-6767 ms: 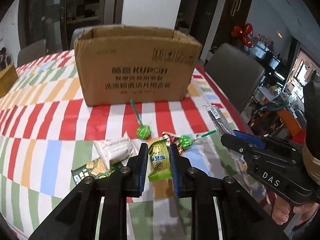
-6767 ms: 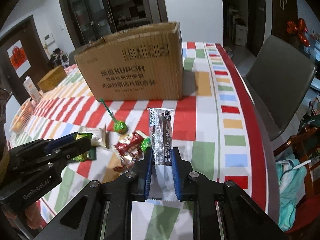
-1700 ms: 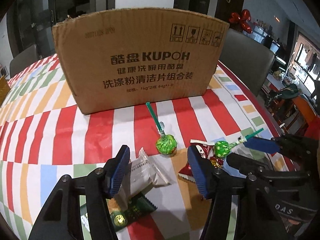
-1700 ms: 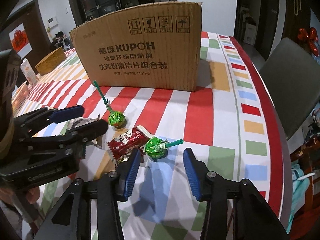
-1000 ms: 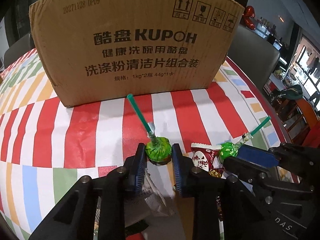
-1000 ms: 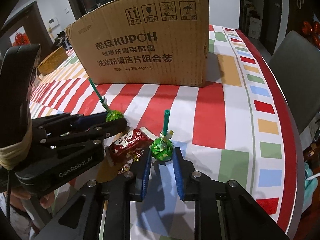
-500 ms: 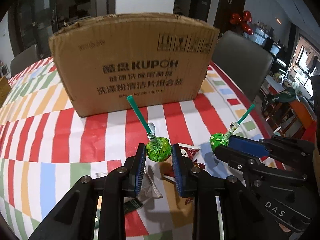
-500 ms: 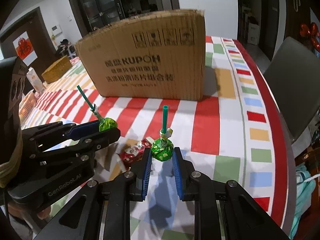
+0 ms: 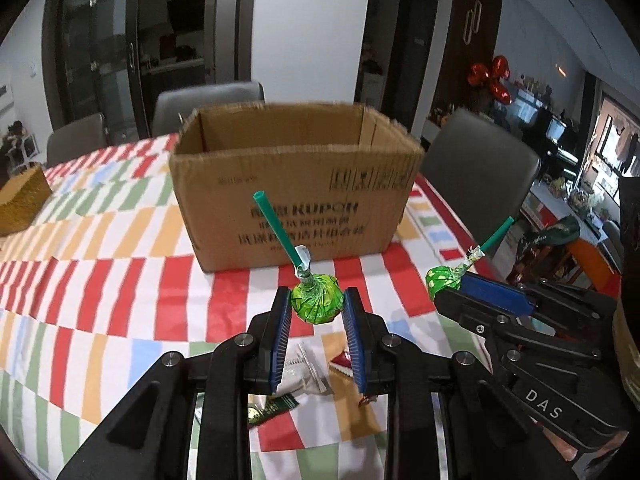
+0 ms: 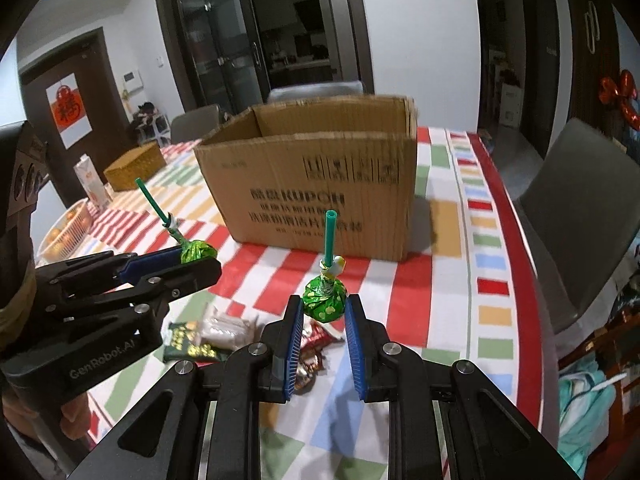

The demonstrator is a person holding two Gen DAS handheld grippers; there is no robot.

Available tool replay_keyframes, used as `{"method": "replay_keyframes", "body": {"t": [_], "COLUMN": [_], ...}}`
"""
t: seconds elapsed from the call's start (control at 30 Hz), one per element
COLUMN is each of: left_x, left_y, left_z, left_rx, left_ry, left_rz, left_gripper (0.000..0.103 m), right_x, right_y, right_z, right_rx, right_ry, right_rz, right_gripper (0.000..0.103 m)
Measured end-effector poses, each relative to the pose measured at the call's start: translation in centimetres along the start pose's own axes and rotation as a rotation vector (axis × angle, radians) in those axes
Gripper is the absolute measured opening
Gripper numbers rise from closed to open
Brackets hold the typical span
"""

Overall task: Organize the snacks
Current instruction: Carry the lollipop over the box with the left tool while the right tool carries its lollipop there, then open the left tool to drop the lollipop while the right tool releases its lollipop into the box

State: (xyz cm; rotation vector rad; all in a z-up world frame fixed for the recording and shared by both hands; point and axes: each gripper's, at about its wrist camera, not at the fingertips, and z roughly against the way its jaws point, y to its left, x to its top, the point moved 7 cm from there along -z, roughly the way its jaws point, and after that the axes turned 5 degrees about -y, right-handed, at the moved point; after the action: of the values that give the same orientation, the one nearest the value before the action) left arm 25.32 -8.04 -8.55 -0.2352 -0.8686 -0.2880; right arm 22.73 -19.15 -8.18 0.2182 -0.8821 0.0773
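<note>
My left gripper (image 9: 316, 307) is shut on a green-wrapped lollipop (image 9: 316, 303) with a green stick, held above the table in front of the open cardboard box (image 9: 296, 188). My right gripper (image 10: 322, 307) is shut on a second green lollipop (image 10: 324, 300), also held above the table before the box (image 10: 312, 184). Each gripper shows in the other's view: the right gripper (image 9: 440, 286) with its lollipop (image 9: 442, 278), the left gripper (image 10: 200, 258) with its lollipop (image 10: 196, 251). The box's inside bottom is hidden.
On the striped tablecloth (image 9: 100, 272) below the grippers lie a white packet (image 10: 224, 330), a dark green packet (image 10: 188, 346) and a red wrapped candy (image 10: 316, 338). A wicker basket (image 10: 134, 166), a carton (image 10: 90, 182) and grey chairs (image 10: 576, 208) surround the table.
Both grippers have risen with their lollipops, so the box's open top now shows. Earlier, both closed on the lollipops lying on the table.
</note>
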Motion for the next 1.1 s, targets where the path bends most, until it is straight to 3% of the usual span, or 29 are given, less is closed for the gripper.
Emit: {"method": "replay_keyframes", "body": {"t": [0.63, 1.1], "left_x": [8.1, 13.2], "left_y": [0.6, 3.4], "left_z": [3.8, 0.1], "left_rx": [0.047, 0.044], "left_ry": [-0.163, -0.138], "left_rz": [-0.046, -0.009], "left_gripper": [0.027, 0.027], "right_x": [8.2, 14.3], "right_y": [1.0, 0.9], "right_z": [2.7, 0.0], "right_rx": [0.018, 0.022], "right_ry": [-0.172, -0.169], "right_rz": [0.022, 0.051], "right_gripper": [0.023, 0.023]}}
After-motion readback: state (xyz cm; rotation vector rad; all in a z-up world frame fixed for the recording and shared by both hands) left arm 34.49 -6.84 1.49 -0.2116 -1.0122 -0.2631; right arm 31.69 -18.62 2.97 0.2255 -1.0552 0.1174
